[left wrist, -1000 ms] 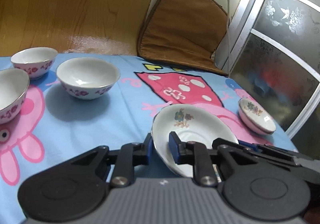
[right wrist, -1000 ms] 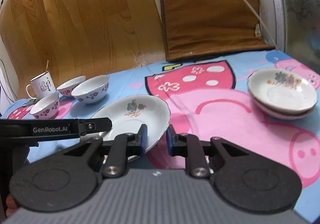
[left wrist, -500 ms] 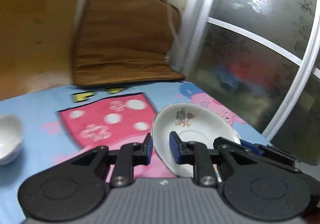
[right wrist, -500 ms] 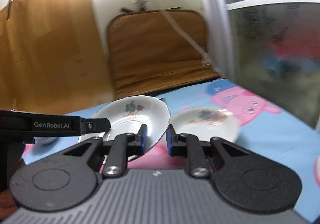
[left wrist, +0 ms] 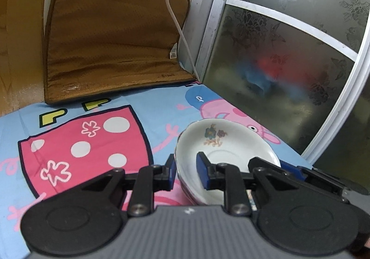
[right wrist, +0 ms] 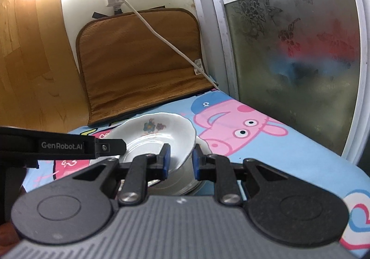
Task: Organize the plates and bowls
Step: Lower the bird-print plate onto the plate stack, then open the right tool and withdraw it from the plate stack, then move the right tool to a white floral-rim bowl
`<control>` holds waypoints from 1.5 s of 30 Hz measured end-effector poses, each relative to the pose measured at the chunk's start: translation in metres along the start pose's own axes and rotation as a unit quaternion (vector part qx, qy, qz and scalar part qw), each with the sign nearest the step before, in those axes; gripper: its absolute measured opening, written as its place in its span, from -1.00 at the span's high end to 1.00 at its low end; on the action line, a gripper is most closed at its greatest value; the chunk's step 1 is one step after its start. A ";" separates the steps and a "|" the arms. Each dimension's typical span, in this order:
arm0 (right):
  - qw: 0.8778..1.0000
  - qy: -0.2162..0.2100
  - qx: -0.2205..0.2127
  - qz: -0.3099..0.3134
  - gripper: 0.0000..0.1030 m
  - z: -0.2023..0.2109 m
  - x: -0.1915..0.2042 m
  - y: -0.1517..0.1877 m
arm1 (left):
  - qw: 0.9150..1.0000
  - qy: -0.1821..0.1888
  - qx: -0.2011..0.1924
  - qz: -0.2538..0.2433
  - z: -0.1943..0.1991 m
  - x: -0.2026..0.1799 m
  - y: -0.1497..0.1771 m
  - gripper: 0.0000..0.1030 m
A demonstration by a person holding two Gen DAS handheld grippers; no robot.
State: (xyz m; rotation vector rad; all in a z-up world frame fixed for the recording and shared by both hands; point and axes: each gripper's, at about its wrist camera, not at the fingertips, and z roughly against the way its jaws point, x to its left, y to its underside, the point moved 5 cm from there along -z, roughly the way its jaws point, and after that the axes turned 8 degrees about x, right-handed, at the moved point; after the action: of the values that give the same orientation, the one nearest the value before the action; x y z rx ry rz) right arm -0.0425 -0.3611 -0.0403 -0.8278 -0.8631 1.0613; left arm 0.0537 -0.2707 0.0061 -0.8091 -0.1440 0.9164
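Both grippers, left [left wrist: 185, 172] and right [right wrist: 178, 160], clamp opposite rims of white floral ceramic plate [right wrist: 159, 137], level above plate stack on cartoon cloth [right wrist: 289, 157], likely for stacking.

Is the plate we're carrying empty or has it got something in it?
Empty. The plate shows only its painted flowers and a bare white well, gripped at the rim by both grippers.

"GenRobot.AI" printed on left gripper [right wrist: 178, 143] black side arm.
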 end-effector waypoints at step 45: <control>0.990 -0.112 0.068 0.052 -0.12 0.017 0.130 0.039 | 0.982 -0.174 -0.009 0.080 0.115 0.140 0.098 0.37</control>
State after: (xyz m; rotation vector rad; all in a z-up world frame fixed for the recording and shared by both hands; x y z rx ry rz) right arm -0.0403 -0.2240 -0.0429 -0.6522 -0.9308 1.3081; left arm 0.0268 -0.0671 -0.0099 -0.6775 -0.3962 1.2062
